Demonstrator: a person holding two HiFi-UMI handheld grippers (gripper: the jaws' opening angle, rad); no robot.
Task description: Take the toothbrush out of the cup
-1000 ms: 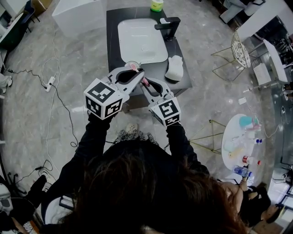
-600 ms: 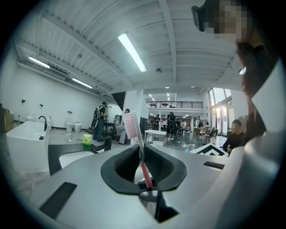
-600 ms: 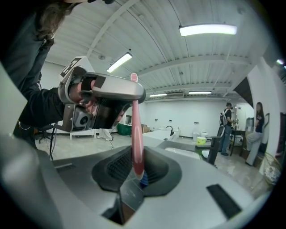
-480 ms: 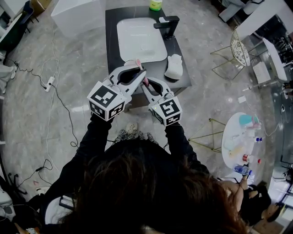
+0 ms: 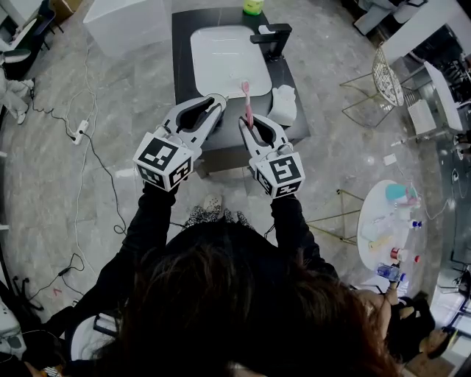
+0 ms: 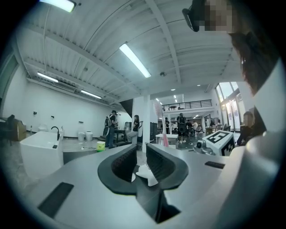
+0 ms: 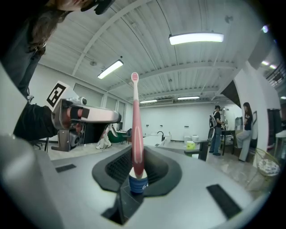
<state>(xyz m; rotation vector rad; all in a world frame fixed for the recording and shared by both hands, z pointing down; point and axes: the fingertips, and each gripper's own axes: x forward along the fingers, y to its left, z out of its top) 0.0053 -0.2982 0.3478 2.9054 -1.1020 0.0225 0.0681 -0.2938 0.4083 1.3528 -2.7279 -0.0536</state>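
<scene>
**Both grippers above the washstand.** The person held the right gripper (image 5: 248, 122) over the front edge of the dark counter (image 5: 184, 37), just before the white basin (image 5: 221, 66). Its jaws were pinching the pink toothbrush (image 5: 246, 96) low on the handle. In the right gripper view the toothbrush (image 7: 136, 134) stood upright between the pads of the right gripper (image 7: 136, 152). Its head was at the top and a blue end piece (image 7: 137, 183) showed beneath the grip.

The left gripper (image 5: 214, 101) was beside it and apart from it, level with the brush. In the left gripper view the jaws of the left gripper (image 6: 141, 150) were pressed almost together, leaving only a narrow slit. A small white piece (image 6: 144, 173) sat low in that slit; what it was could not be told. Beyond those jaws the toothbrush (image 6: 159, 125) rose in the open air, bristles uppermost.

On the counter, a black faucet (image 5: 271, 37) stood at the basin's right. A white cloth (image 5: 283, 107) lay near the brush, and a green container (image 5: 252, 6) stood at the far edge.
</scene>
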